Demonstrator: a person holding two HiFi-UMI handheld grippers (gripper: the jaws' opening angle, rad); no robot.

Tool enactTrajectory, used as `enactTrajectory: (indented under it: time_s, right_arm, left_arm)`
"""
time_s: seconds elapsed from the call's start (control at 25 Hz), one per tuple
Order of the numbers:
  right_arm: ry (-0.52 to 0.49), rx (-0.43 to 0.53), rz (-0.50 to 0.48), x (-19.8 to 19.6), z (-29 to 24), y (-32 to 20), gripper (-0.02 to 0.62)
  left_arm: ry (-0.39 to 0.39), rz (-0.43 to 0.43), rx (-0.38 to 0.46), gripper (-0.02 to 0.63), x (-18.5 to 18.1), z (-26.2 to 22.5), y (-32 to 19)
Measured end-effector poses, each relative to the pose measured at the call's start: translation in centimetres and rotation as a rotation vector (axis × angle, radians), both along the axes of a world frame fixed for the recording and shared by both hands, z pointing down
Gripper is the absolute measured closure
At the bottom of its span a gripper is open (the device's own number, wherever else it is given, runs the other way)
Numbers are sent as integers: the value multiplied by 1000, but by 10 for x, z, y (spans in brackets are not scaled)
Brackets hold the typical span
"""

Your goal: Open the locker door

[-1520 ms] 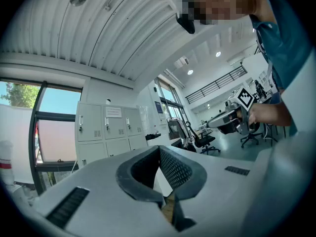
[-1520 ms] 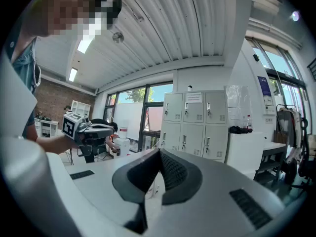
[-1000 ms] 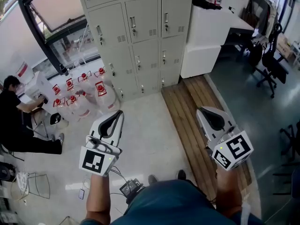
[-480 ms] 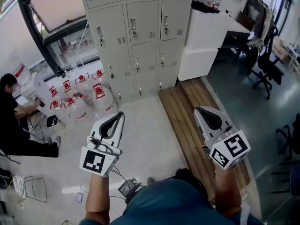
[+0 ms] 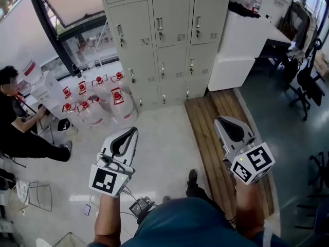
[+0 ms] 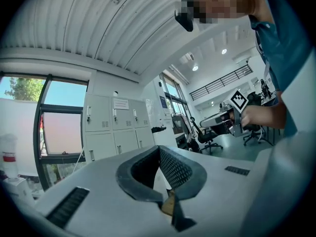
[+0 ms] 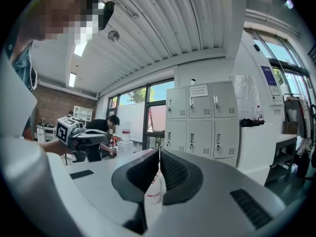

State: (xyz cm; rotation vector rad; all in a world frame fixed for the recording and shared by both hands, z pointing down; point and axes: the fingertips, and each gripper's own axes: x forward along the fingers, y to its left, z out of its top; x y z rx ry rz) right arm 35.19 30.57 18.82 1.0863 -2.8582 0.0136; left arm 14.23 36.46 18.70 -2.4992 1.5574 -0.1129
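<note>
Well ahead of both grippers, across open floor, the bank of grey lockers (image 5: 169, 40) stands against the wall. The doors in view lie flat and closed, each with a small handle.

The person's left forearm (image 5: 105, 217) and right forearm (image 5: 248, 207) reach forward at either side of the body, well apart. Each carries its tool roughly level, with the marker cube at the near end and the jaws aimed toward the lockers.

The left gripper (image 5: 134, 129) has its jaws closed tip to tip, with nothing held between them. The right gripper (image 5: 218, 120) is the same: its pads meet at the front and it grips nothing. Neither one touches anything.

Ahead of the left gripper, a cluster of red-capped water jugs (image 5: 97, 104) sits on the pale floor at the left foot of the lockers, below a large window (image 5: 77, 9). Farther off to that gripper's left, a seated person (image 5: 18, 130) works at a low box.

The right gripper hangs over a strip of wooden planking (image 5: 213, 138) that runs toward the locker base. Ahead and to its right, a white counter block (image 5: 241, 50) butts against the lockers' end, and office chairs (image 5: 303, 81) stand beyond it.

The floor between the jugs and the planking lies open up to the lower doors.
</note>
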Motion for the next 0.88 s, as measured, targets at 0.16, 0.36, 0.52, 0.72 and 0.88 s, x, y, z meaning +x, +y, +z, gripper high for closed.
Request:
enactTrajectory:
  time_s: [0.16,0.36,0.52,0.72,0.88]
  right_arm:
    - [-13,-19,-48,-9,9,-47,557]
    - [-20,-20,-95,-13,10,-108,557]
    - [-23,-29,-135,-18,14,-151,557]
    - [-31,-42,-191,-23,20,-197,557]
    - [-46,-44,-232,-25,20,-229,557]
  left_arm:
    - [-12,-56,-19,589,-6,4,-31]
    - [-15,-106,-31,589,-3,6,-78]
    - [-13,-149,-46,589,-3,10,-111]
    - [-20,-201,-56,589,1,13,-144]
    - [-30,-240,-63,589,5,12,-168]
